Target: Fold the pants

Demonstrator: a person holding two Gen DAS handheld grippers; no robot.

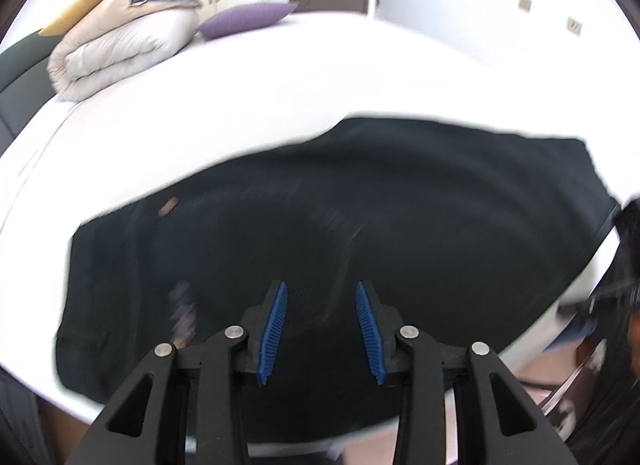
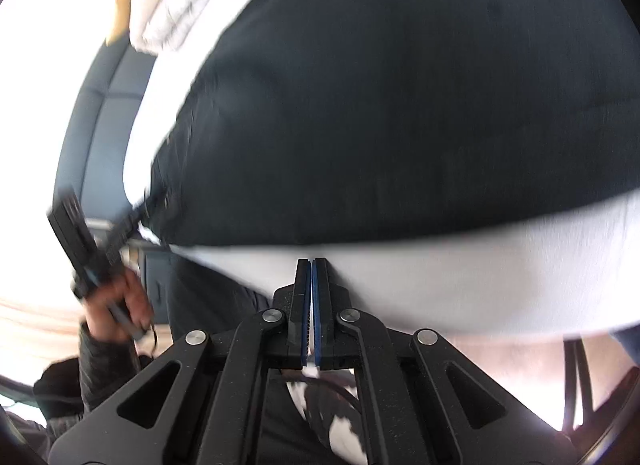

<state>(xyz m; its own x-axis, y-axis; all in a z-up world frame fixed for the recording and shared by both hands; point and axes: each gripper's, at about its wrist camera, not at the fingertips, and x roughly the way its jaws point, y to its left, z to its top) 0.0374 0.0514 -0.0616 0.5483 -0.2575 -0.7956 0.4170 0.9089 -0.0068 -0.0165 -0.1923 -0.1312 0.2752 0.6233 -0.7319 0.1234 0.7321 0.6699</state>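
Note:
The black pants (image 1: 360,225) lie spread flat on a white bed (image 1: 280,85), filling the middle of the left wrist view. My left gripper (image 1: 321,289) is open and empty, hovering just above the near part of the pants. In the right wrist view the same pants (image 2: 400,105) fill the upper frame. My right gripper (image 2: 311,265) is shut with nothing between its blue pads, over the white bed edge (image 2: 440,277) just short of the pants. The left gripper (image 2: 84,241) shows at the left of that view, held in a hand. Both views are motion-blurred.
A rolled beige duvet (image 1: 120,45) with folded clothes on top and a purple pillow (image 1: 248,19) lie at the far side of the bed. A dark headboard (image 1: 16,65) runs along the left. A door and wardrobes stand behind.

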